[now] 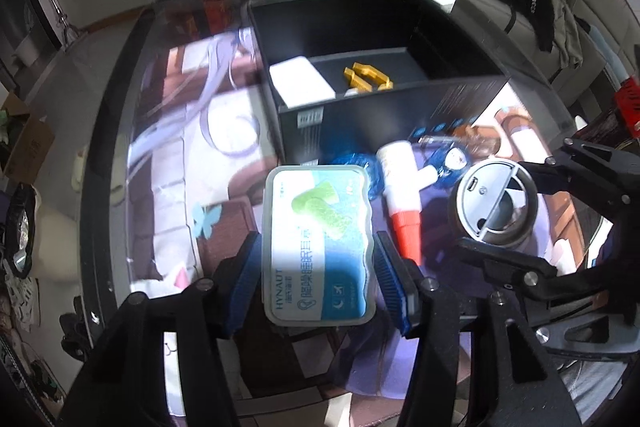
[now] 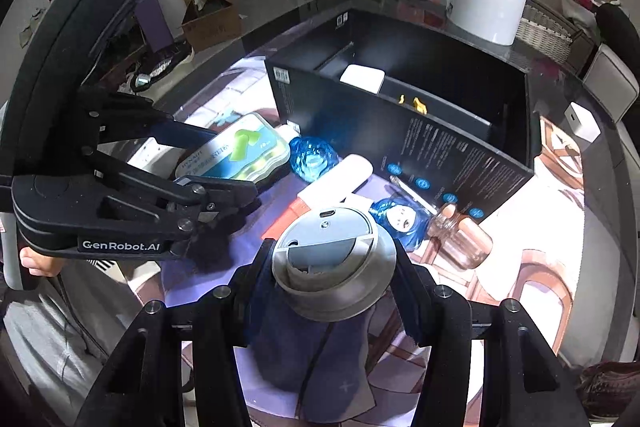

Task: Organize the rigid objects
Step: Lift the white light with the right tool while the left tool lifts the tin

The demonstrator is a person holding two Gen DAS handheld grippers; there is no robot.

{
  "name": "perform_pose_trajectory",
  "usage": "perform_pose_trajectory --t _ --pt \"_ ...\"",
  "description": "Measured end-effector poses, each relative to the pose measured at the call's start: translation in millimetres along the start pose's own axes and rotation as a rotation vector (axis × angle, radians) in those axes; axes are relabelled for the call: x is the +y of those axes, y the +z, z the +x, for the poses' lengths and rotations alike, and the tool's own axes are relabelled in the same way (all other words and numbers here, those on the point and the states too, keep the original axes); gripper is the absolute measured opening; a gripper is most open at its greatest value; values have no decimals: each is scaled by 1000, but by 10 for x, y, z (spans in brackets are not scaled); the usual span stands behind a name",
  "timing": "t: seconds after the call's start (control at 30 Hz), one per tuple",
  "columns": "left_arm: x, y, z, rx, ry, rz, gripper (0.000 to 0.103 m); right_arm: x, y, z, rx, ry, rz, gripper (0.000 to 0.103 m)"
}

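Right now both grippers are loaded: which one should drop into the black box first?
Probably left. The left gripper holds the flat earplug case straight before the black box. The right gripper carries the round grey device, further off.

Hard daylight washes out the printed mat (image 1: 188,131) left of the black box (image 1: 384,107), whose inside stays dim. Glare streaks the glass tabletop (image 2: 600,187) (reflections everywhere). Beyond the box, edges bend and darken; the near clutter is slightly smeared.
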State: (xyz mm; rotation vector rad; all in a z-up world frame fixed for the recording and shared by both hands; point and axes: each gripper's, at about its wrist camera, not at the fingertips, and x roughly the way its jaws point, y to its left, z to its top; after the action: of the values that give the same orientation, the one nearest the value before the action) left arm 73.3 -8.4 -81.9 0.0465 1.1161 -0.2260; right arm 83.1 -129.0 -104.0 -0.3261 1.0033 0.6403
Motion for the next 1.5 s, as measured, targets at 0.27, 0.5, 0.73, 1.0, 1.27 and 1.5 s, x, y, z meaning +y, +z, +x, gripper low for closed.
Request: perform_pose_trajectory --t 0.27,0.5,0.73,1.0,1.27,1.5 --pt "-3 80 -563 -290 11 0 54 -43 51 -481 -247 -15 36 54" --pt "-102 -40 -1073 -603 86 40 54 2 45 -950 -519 -92 63 55" --pt "-123 -136 -1449 -828 106 58 54 137 -79 -1299 -748 -186 55 55" --pt "-55 -122 -1520 -838 74 36 54 274 -70 -1379 -785 -232 26 55" --pt "-55 50 -1431 -824 58 -1 54 173 -5 -1438 -810 -218 60 55" --pt "-34 269 -1317 -830 49 -36 54 85 232 -1367 -818 -225 86 55"
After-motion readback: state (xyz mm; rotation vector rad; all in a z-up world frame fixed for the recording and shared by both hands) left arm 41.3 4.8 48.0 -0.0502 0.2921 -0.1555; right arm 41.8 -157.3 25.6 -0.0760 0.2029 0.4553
